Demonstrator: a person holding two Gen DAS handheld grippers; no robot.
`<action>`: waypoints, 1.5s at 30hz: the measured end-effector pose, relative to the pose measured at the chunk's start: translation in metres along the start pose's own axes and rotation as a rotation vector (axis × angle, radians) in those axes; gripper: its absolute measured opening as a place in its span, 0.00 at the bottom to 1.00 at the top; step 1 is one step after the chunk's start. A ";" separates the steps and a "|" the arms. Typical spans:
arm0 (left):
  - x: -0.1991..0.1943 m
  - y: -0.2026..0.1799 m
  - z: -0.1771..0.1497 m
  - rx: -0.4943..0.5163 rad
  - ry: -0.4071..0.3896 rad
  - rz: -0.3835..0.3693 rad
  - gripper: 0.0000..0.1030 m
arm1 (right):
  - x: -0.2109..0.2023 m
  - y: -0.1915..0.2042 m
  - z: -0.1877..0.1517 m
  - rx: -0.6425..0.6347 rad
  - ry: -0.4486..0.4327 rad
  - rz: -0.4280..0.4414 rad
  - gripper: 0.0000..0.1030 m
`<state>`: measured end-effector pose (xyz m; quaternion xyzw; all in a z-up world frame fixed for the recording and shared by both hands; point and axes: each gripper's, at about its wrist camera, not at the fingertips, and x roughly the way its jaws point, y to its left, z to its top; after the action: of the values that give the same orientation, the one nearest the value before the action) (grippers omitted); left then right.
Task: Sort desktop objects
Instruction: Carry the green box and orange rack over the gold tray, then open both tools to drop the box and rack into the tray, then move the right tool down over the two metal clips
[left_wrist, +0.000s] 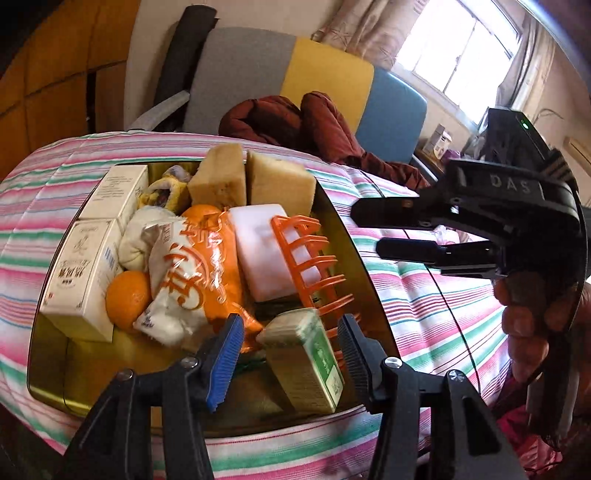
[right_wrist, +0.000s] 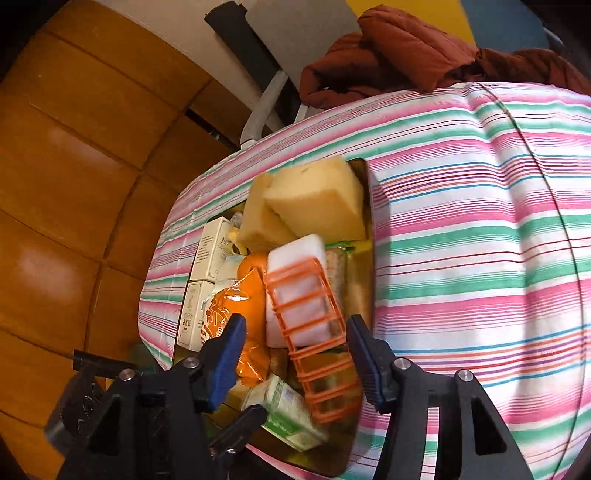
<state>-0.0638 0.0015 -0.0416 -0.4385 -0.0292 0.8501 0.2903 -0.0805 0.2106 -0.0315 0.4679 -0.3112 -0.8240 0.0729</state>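
1. Gold metal tray (left_wrist: 48, 373) sits on the striped cloth (left_wrist: 424, 306) covering the counter, crammed with objects.
2. Contents: two sponges (left_wrist: 218, 177), white soap bar (left_wrist: 266, 247), orange rack (left_wrist: 314, 266), orange snack bag (left_wrist: 207, 273), two cream boxes (left_wrist: 81, 273), oranges (left_wrist: 127, 295).
3. Left claw (left_wrist: 290, 350): partly open, straddling a green-labelled box (left_wrist: 303, 362), pads clear of it.
4. Right claw (right_wrist: 295, 354): partly open over the rack, gripping nothing.

left wrist: steep, close | right wrist: steeper | shared: gold tray (left_wrist: 48, 384) (right_wrist: 360, 295)
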 end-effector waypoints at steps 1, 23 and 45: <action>-0.001 -0.001 -0.001 -0.004 -0.002 -0.002 0.52 | -0.003 -0.001 -0.001 -0.006 -0.005 -0.001 0.57; 0.005 -0.024 0.000 -0.067 -0.019 0.014 0.58 | -0.041 -0.019 -0.005 -0.025 -0.060 0.035 0.57; 0.041 -0.145 0.012 0.108 0.087 -0.127 0.74 | -0.136 -0.174 -0.003 0.108 -0.140 -0.202 0.68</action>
<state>-0.0237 0.1454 -0.0197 -0.4561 0.0019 0.8104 0.3678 0.0268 0.4036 -0.0350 0.4414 -0.3106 -0.8399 -0.0577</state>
